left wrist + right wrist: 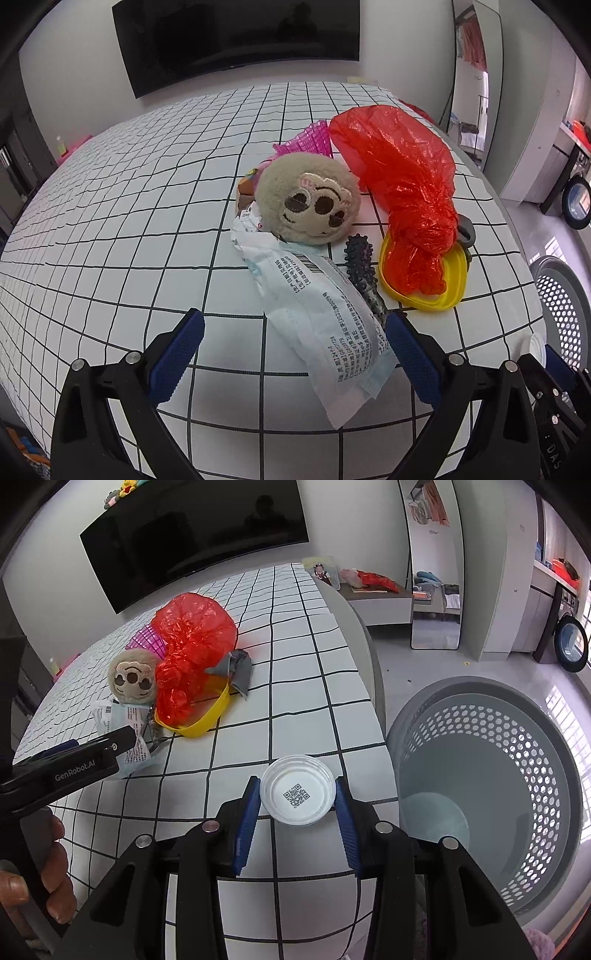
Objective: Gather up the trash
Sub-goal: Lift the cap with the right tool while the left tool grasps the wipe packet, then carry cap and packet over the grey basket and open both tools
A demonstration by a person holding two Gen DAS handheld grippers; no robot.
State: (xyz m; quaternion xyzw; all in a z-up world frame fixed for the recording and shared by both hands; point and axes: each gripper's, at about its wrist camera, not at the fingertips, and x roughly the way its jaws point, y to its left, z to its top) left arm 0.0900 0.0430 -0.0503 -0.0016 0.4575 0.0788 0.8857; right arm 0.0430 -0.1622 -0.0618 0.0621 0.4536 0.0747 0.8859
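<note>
Right claw point(298, 805) clamped on white cup point(297, 794), held over counter point(303, 686) edge; grey perforated basket point(491, 794) just beside on floor, open-topped. Left claw point(295, 328) apart, angled down, white wrapper point(325, 332) between pads, untouched. Beyond: spiky toy point(364, 273), plush face point(308, 201), red bag point(406, 184) on yellow lid point(424, 291). Left half of grid cloth bare. TV point(236, 37) on far wall.

A bed with a white black-lined checked cover point(147, 206) holds a round beige plush toy point(308, 197), a white printed wrapper point(317, 321), a crinkly red plastic bag point(402, 177) and a yellow plastic lid point(448, 291).
</note>
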